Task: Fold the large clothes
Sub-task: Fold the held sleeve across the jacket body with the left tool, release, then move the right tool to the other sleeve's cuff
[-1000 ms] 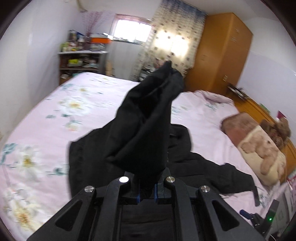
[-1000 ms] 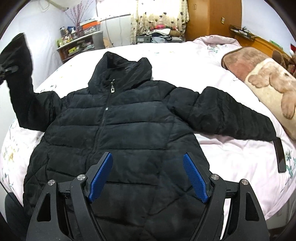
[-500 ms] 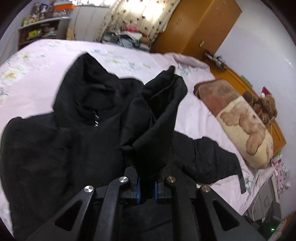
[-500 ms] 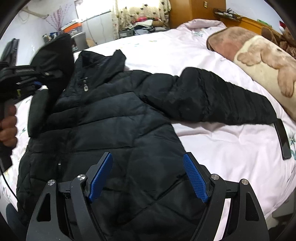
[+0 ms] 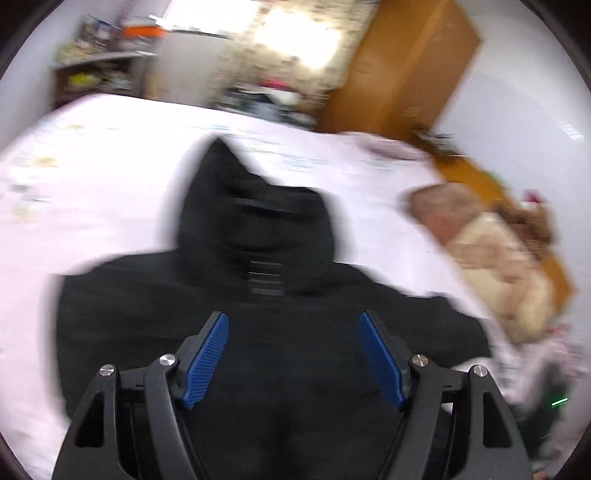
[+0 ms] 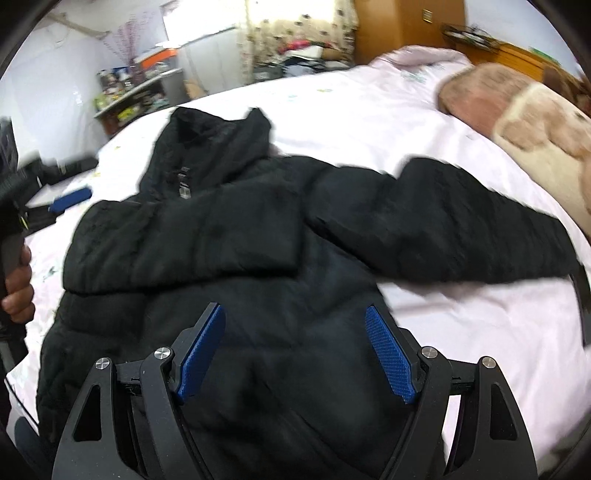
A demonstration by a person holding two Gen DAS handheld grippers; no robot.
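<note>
While both views are smeared by motion, the contents can be listed as follows; item one, a black padded jacket (image 6: 240, 266), laid front-up on a pink floral bedsheet (image 6: 369, 122), zip (image 6: 183, 184) closed, collar (image 6: 218, 136) pointing toward the far side of the bed; one sleeve (image 6: 184, 247) lies folded flat across the chest, its cuff end near the middle of the garment; the other sleeve (image 6: 461, 229) lies stretched out over the sheet toward the pillow side.

Item two, left gripper (image 5: 293, 363), above the jacket's chest in its own view, blue pads (image 5: 205, 360) spreading apart at this moment with no cloth between them; the same tool shows at the left edge of the right wrist view (image 6: 55, 192), carried by a hand (image 6: 18, 284), clear of the folded sleeve; released.

Item three, right gripper (image 6: 293, 356), poised over the lower body of the jacket, blue fingers (image 6: 391, 358) standing wide apart, nothing pinched; released.

Item four, surroundings; a brown and cream pillow with a bear figure (image 6: 524, 122) at the right side of the bed; a wooden wardrobe (image 5: 402, 70) in the far corner; a patterned curtain (image 6: 295, 33) before a bright window; a cluttered shelf unit (image 6: 136, 92) by the wall; a dark flat object (image 6: 581, 295) on the sheet beyond the outstretched cuff, too blurred to identify.
</note>
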